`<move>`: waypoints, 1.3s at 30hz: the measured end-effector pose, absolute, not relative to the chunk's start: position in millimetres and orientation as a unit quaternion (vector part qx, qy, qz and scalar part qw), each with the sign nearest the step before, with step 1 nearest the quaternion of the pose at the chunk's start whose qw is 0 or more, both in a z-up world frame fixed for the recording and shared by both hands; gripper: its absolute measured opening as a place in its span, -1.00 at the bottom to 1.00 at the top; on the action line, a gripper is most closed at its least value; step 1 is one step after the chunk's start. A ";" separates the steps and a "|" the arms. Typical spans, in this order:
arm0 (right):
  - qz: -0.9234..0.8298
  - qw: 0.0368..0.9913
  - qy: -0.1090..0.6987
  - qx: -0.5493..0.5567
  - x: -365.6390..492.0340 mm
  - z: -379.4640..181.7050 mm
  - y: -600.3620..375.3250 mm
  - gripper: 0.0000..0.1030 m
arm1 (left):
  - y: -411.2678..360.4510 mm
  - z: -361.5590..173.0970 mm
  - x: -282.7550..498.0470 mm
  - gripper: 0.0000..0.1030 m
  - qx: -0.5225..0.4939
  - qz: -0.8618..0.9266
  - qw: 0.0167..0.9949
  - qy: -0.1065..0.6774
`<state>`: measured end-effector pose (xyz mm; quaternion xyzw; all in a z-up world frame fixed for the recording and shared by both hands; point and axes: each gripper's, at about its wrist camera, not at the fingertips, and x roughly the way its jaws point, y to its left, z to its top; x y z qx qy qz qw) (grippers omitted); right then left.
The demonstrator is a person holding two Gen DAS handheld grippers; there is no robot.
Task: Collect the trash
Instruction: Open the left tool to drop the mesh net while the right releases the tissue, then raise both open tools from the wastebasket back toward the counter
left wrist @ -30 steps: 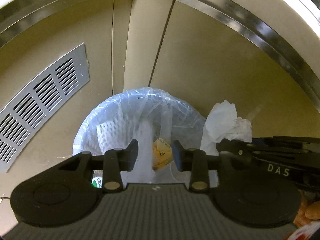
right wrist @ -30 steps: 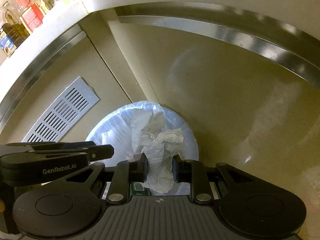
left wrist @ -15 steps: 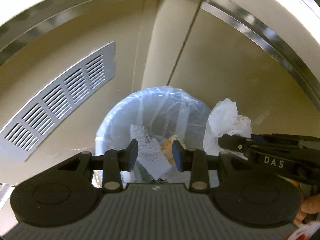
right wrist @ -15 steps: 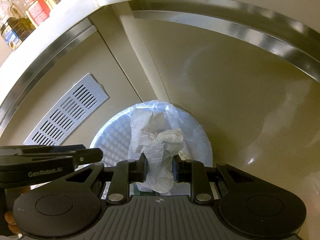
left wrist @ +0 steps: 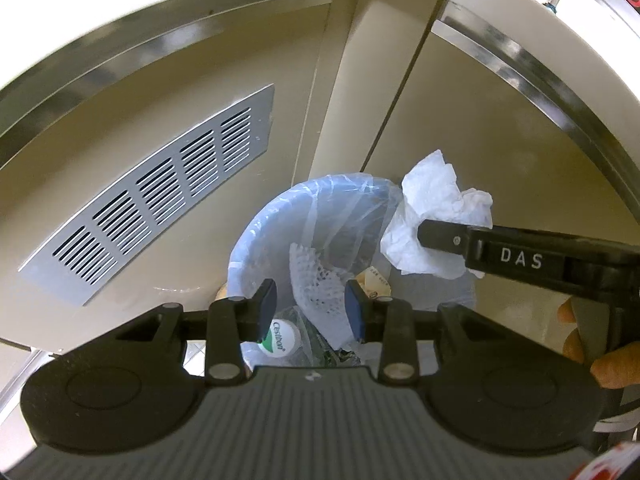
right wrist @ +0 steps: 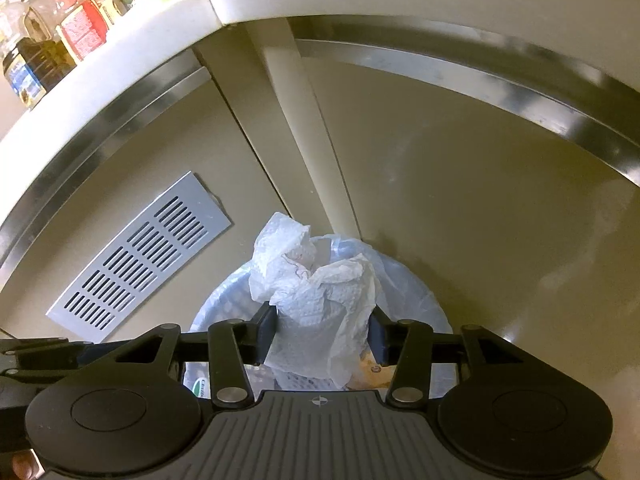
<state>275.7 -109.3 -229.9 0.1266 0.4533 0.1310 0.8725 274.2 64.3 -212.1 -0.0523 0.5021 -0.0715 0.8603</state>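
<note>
Beige cabinet fronts [left wrist: 500,128] with steel trim under a white countertop [right wrist: 132,28]; grey slotted vent panel [left wrist: 160,196] low on left door. Blue bin [left wrist: 256,240] with clear liner on floor in the cabinet corner.

Readable text: "DAS" on side of right gripper [right wrist: 322,334] in left wrist view. "Cestbon" on white bottle cap [left wrist: 278,340] inside bin. Bottles with red labels [right wrist: 82,28] on countertop, print too small to read.

Bin contents: white foam net sleeve [left wrist: 316,284], yellowish wrapper [left wrist: 374,280], cap.

Crumpled paper towel [right wrist: 316,292] sits between right gripper's fingers, above bin's right rim. Jaws opening; pads now stand off the towel on the right side, left pad close beside it, contact there unclear. Towel not yet dropped.

Left gripper [left wrist: 311,312] over bin, fingers part spread, nothing between them; net sleeve seen through the gap, down in bin.

Versus a second ago: right fingers were pinched tight on towel, now visibly wider. Left wrist view shifted, with bin sliding right in frame, more vent panel and countertop edge showing. Left finger gap unchanged. Fingers of a hand [left wrist: 600,344] on right gripper's handle, at right edge.
</note>
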 end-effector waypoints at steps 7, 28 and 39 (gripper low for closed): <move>0.133 0.873 0.451 0.129 275.9 -227.5 -107.7 0.22 | 66.3 -202.8 266.5 -0.36 -0.056 -0.062 0.864 0.497; 0.156 0.856 0.476 0.131 258.9 -210.6 -118.3 0.31 | 63.5 -186.8 248.1 -0.36 -0.059 -0.038 0.870 0.488; 0.201 0.831 0.496 0.151 225.8 -177.2 -133.9 0.31 | 51.6 -151.6 213.6 -0.36 -0.066 -0.009 0.872 0.486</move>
